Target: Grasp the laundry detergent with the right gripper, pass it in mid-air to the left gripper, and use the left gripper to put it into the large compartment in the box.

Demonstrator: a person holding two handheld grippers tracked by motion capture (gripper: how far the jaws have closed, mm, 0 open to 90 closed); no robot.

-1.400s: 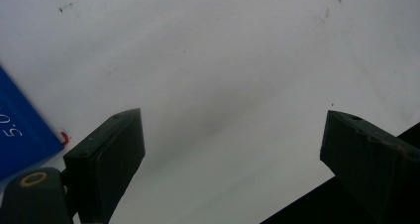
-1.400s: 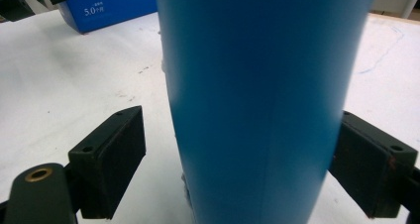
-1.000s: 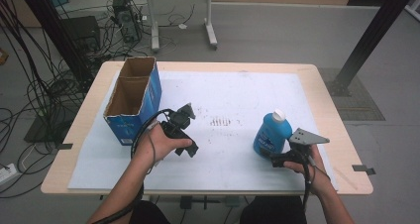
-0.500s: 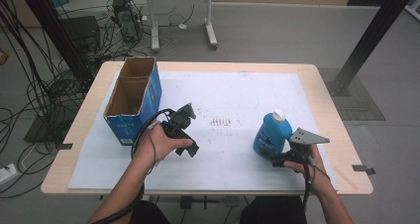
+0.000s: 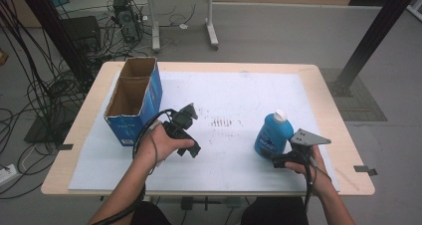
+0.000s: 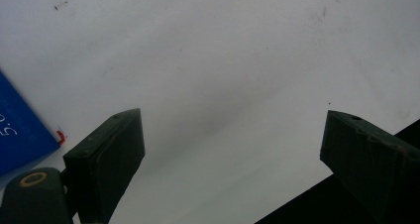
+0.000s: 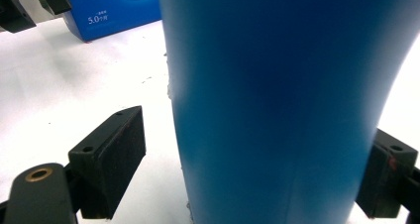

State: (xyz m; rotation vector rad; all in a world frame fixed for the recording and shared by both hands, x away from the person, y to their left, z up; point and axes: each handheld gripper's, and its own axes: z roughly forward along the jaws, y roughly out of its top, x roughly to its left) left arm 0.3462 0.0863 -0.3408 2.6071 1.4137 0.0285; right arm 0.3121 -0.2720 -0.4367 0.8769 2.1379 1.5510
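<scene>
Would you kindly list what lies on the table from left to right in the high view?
Blue cardboard box → left tool → blue bottle → right tool.

Both grippers, left gripper (image 5: 191,150) and right gripper (image 5: 277,160), are black with trailing black cables; the right carries a grey three-cornered plate (image 5: 308,137).

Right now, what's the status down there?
Left hand-held gripper open, empty. Right hand-held gripper open around upright blue bottle, left pad clear. Nothing blocking.
</scene>
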